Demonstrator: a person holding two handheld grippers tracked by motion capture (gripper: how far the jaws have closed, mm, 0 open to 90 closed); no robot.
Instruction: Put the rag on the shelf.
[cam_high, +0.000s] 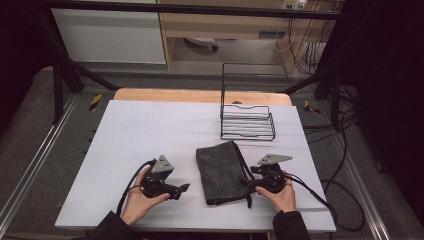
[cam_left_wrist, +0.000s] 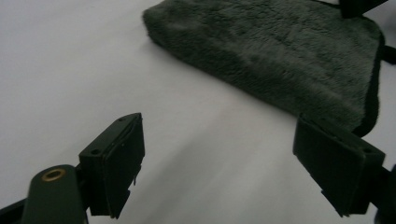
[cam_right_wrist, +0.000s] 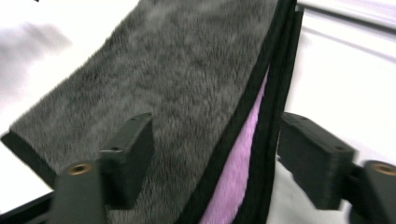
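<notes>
Overhead, the table carries a pale white sheet, and a strip of bare wood shows at its far edge. Around it lies a dark grey floor with metal rails and black frame bars; loose cables hang at the right, and a light cabinet stands far behind.

A black wire rack stands on the far right part of the table, well apart from both hands. Nothing lies between it and the pouch.

The grey fluffy pouch lies flat near the middle of the near edge, its long side running near to far. Its black trimmed edge is on the right, and in the right gripper view this edge gapes a little and shows a pink lining.

The right hand-held gripper is released, its jaws standing wide on both sides of that trimmed edge without pressing it. The left hand-held gripper is also released, empty, just left of the pouch, low over the sheet.
</notes>
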